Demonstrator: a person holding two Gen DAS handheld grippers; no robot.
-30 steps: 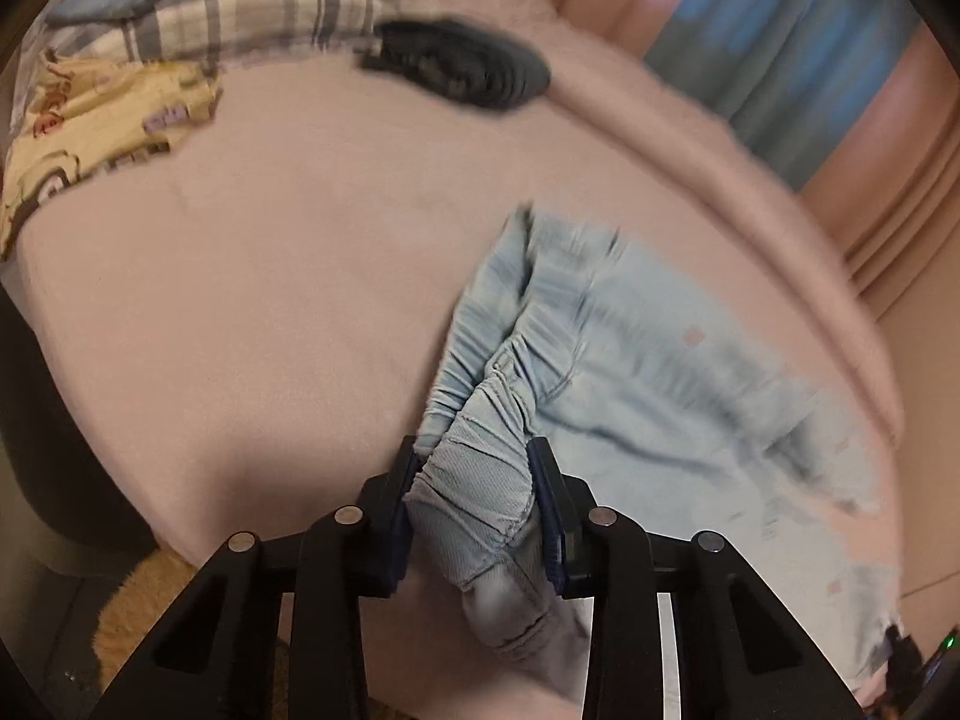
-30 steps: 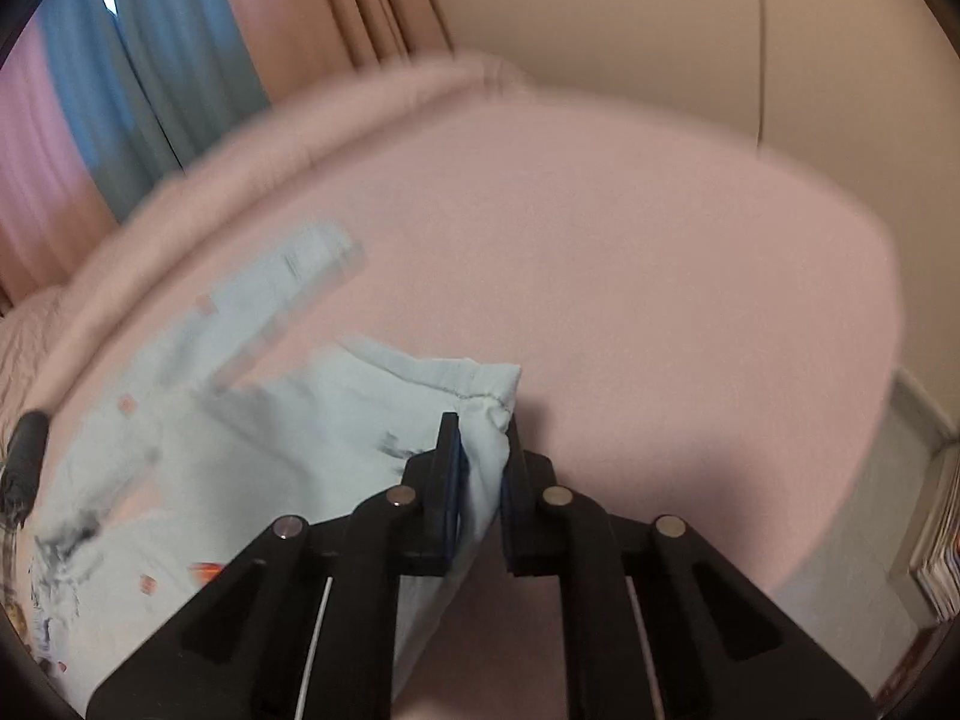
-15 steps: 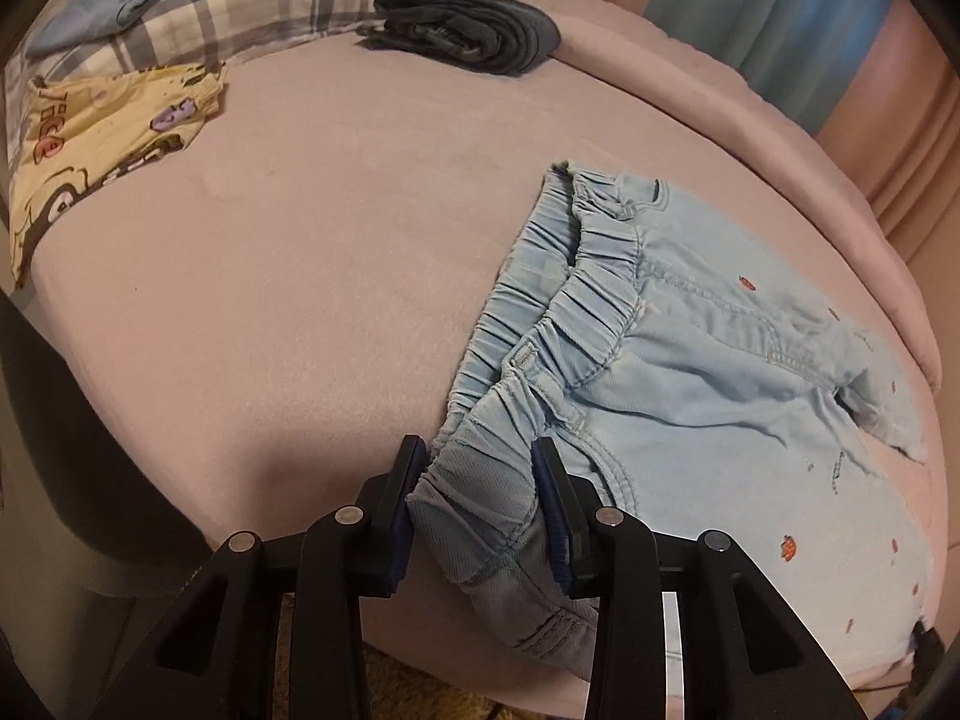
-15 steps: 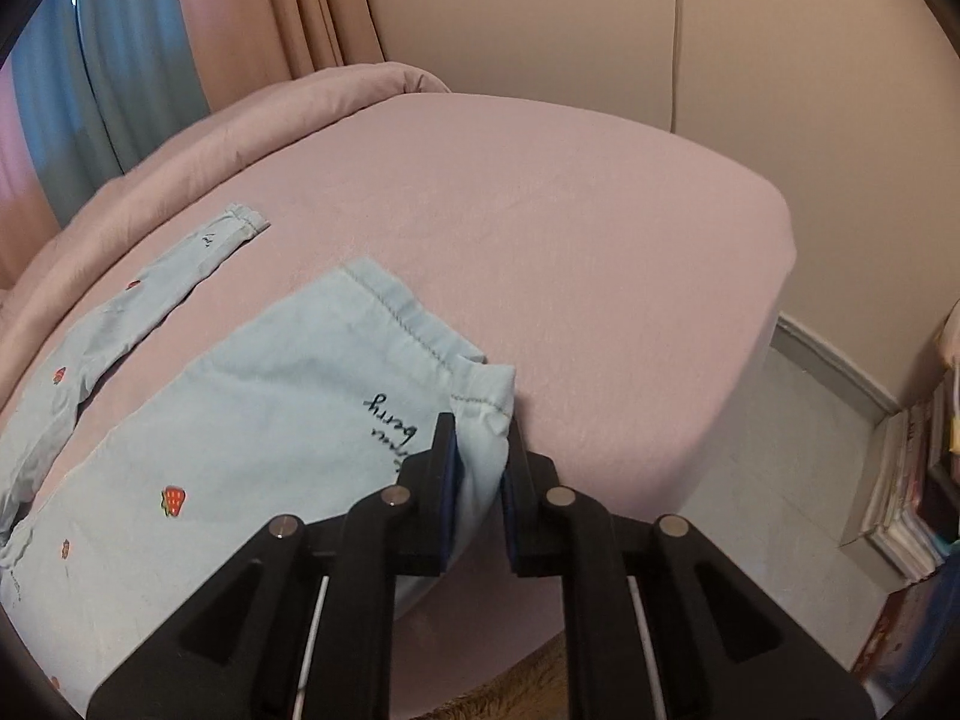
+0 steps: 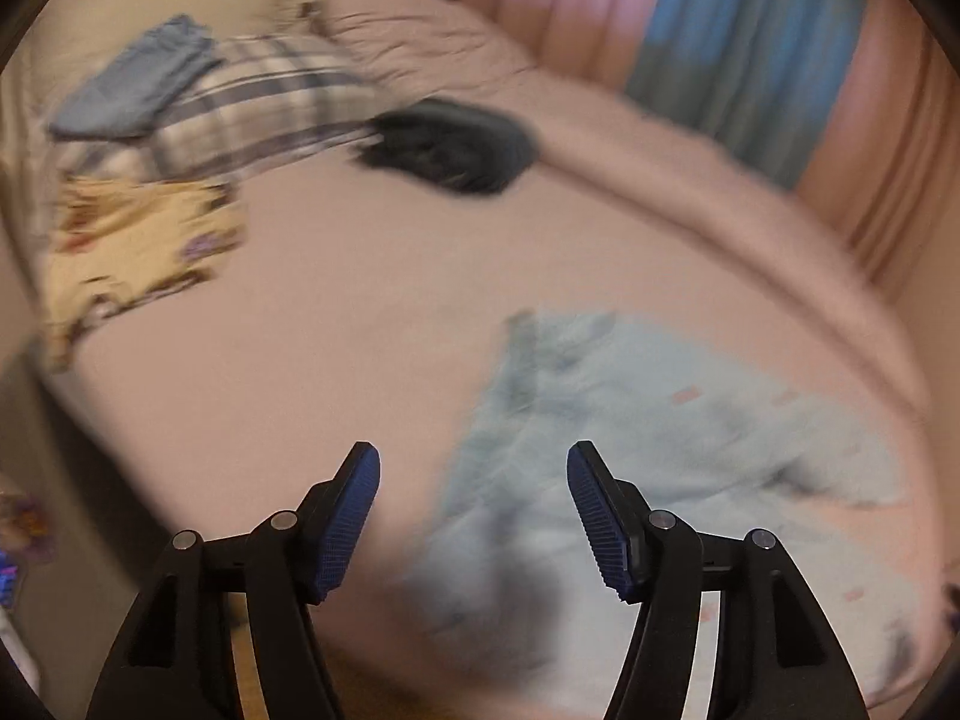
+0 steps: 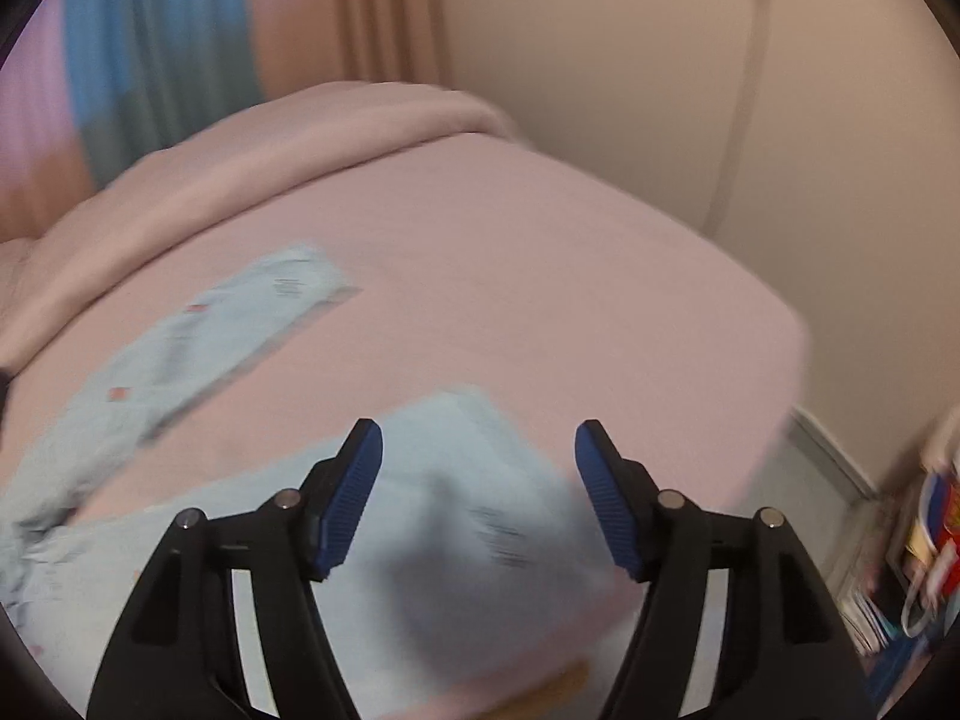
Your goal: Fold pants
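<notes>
The light blue pants (image 5: pixel 630 456) lie spread on the pink bed (image 5: pixel 360 312), blurred by motion. My left gripper (image 5: pixel 474 480) is open and empty above the waistband end near the bed's front edge. In the right wrist view the pants (image 6: pixel 456 480) show two legs: one leg hem lies below my right gripper (image 6: pixel 478 456), the other leg (image 6: pixel 240 318) stretches to the far left. My right gripper is open and empty.
At the back of the bed lie a dark folded garment (image 5: pixel 450 144), a plaid pillow (image 5: pixel 258 114) with a blue folded item (image 5: pixel 132 84), and a yellow printed cloth (image 5: pixel 138 240). Curtains (image 5: pixel 720 30) hang behind. A wall (image 6: pixel 720 90) and stacked books (image 6: pixel 912 540) stand at the right.
Both grippers have opened and let go of the pants, the left from the waistband and the right from the leg hem. Both have lifted a little; the pants now rest on the bed.
</notes>
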